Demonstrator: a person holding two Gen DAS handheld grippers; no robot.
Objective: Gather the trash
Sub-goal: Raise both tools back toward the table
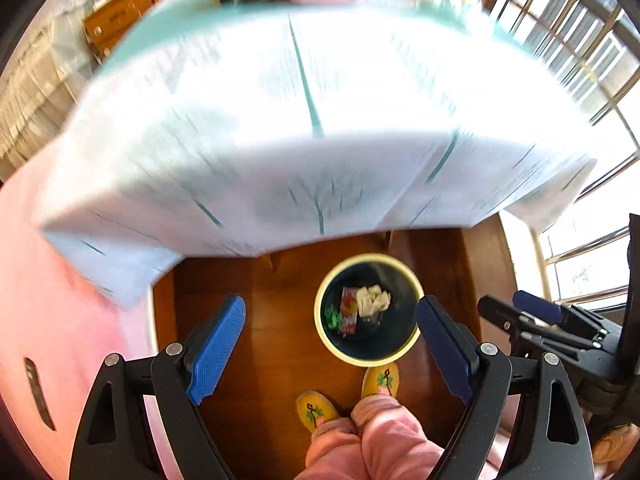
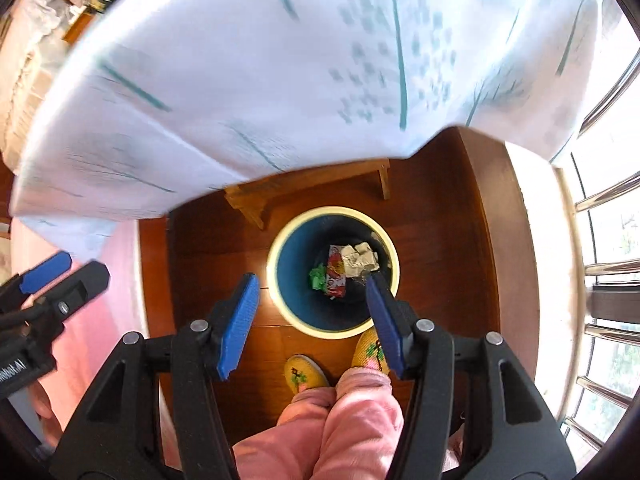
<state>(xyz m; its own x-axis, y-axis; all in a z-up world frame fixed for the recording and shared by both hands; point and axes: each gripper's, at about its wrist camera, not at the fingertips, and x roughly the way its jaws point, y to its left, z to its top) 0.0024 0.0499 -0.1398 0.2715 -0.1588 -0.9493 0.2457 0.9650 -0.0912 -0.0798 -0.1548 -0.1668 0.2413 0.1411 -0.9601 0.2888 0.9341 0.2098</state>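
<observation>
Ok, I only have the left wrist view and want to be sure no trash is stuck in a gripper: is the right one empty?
Observer: Yes. The right wrist view shows the right gripper open, with nothing between its fingers.
Operator: My own finger hides the floor on the right of the bin in my picture. Any trash there?
Observer: None shows. The floor on that side of the bin is bare wood.
Operator: I see only a wooden edge behind the bin. What is it?
Observer: A low wooden stand under the cloth's edge, apart from the bin.
</observation>
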